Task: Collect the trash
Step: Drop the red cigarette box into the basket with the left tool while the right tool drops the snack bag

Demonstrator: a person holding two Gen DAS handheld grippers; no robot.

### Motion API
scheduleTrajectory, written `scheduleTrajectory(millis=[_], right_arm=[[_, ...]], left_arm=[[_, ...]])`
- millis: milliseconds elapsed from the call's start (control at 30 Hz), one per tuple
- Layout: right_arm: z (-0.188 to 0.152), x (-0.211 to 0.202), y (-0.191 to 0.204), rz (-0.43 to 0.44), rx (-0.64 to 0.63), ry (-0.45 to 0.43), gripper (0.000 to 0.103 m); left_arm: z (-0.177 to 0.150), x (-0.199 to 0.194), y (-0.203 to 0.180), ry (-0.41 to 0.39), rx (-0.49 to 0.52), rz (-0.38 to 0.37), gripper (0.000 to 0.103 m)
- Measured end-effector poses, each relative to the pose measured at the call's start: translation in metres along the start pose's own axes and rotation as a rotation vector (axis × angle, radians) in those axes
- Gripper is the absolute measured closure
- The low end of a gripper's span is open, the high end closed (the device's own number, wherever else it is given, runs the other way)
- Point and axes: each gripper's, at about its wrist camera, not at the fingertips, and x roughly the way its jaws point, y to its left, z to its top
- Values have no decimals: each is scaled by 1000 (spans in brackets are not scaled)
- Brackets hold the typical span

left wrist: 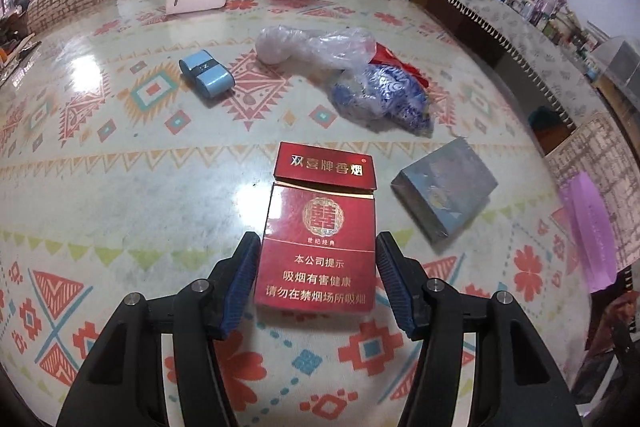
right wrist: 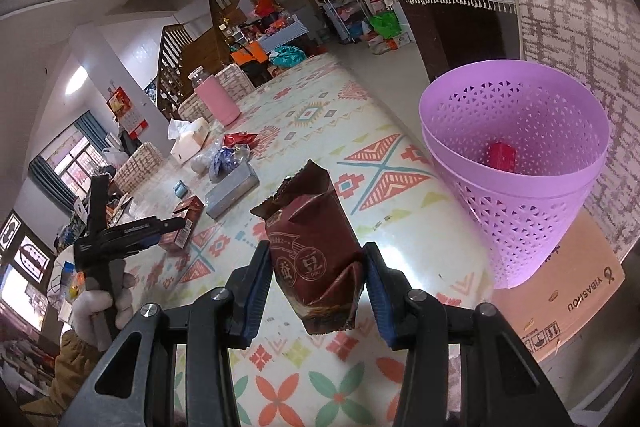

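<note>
Progress looks early-ish: one red item already sits in the purple basket (right wrist: 516, 163), and the right tongs (right wrist: 318, 287) are clamped on a crumpled brown wrapper (right wrist: 316, 251) near the bench (left wrist: 120, 195) edge, basket just beyond. Left tongs (left wrist: 318, 279) stand apart, straddling the red cigarette pack (left wrist: 320, 235) — not squeezing it yet. Grey box (left wrist: 446, 185), plastic bags (left wrist: 348, 67) and blue case (left wrist: 208, 73) remain, with plenty of bare bench between them.
</note>
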Motion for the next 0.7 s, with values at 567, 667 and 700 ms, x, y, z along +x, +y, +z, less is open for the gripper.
scheduleTrajectory(millis=[567, 667, 700], right_arm=[[22, -22, -44, -12, 69, -79, 53], [33, -32, -60, -42, 87, -114, 53], [38, -35, -64, -51, 94, -122, 53]], left_arm=[[7, -65, -110, -45, 171, -280, 46], [14, -60, -158, -11, 234, -344, 46], [15, -57, -173, 0, 251, -364, 46]])
